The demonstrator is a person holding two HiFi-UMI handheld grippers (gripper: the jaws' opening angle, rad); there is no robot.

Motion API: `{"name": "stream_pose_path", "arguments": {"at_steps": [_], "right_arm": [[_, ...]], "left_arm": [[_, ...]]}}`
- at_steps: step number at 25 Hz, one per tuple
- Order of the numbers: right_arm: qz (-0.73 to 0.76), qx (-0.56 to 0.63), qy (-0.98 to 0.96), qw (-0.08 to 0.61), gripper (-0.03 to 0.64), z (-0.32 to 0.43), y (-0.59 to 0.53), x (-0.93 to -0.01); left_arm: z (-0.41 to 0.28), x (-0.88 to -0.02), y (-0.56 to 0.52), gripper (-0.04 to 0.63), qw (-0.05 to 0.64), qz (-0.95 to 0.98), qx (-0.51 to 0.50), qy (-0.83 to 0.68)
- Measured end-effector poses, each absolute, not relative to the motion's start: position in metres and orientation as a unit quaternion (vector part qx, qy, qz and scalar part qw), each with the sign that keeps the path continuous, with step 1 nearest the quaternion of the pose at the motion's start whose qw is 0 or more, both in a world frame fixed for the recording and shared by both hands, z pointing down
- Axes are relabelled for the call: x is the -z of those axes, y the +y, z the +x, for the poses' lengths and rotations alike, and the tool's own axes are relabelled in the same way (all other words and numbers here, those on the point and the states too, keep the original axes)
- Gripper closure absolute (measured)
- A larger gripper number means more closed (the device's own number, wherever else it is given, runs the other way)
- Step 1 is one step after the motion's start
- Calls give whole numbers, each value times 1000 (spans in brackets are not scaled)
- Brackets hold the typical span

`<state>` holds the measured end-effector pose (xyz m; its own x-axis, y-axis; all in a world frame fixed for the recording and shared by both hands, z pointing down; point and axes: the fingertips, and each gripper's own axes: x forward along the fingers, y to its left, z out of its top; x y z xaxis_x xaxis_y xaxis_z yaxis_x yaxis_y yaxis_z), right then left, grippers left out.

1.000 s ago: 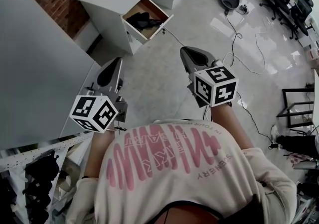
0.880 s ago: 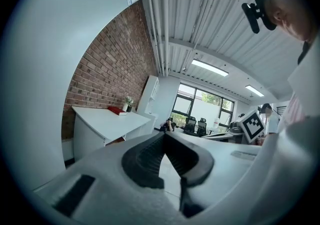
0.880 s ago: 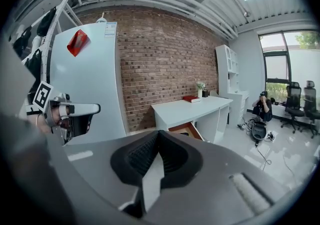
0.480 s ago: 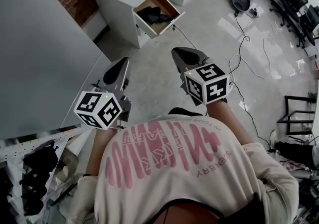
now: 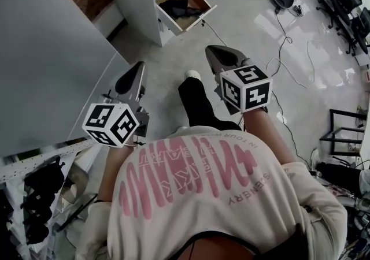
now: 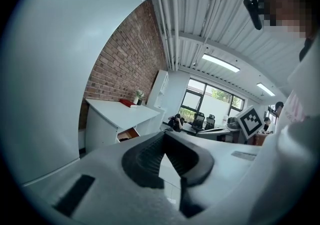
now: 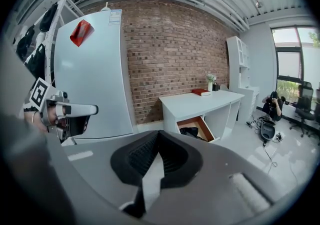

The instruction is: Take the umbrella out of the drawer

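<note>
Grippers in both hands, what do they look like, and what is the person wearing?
The left gripper and right gripper are grey tapered shells with black ribbed pads. Each carries a white cube with black square markers. The person wears a pale long-sleeved top with pink print.

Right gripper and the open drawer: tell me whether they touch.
Apart. The head view shows bare floor between the right gripper and the open drawer; the right gripper view shows the drawer far beyond its shut jaws.
</note>
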<state>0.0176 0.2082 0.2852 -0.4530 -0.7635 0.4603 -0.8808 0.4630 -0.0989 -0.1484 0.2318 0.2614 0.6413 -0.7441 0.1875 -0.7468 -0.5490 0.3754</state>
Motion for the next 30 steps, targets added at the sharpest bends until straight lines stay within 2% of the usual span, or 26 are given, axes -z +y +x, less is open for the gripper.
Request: {"name": "stream_pose_path", "arguments": {"at_steps": [12, 20, 30], "right_arm": [[486, -152, -845, 161, 603, 39, 138, -283], [482, -164, -846, 156, 603, 67, 79, -283], [461, -197, -854, 143, 603, 95, 13, -290]], "left_arm": [[-146, -246, 191, 589, 180, 873, 6, -452], [-115, -242, 136, 589, 197, 872, 20, -448], [-74, -254, 76, 589, 227, 863, -13, -452]]}}
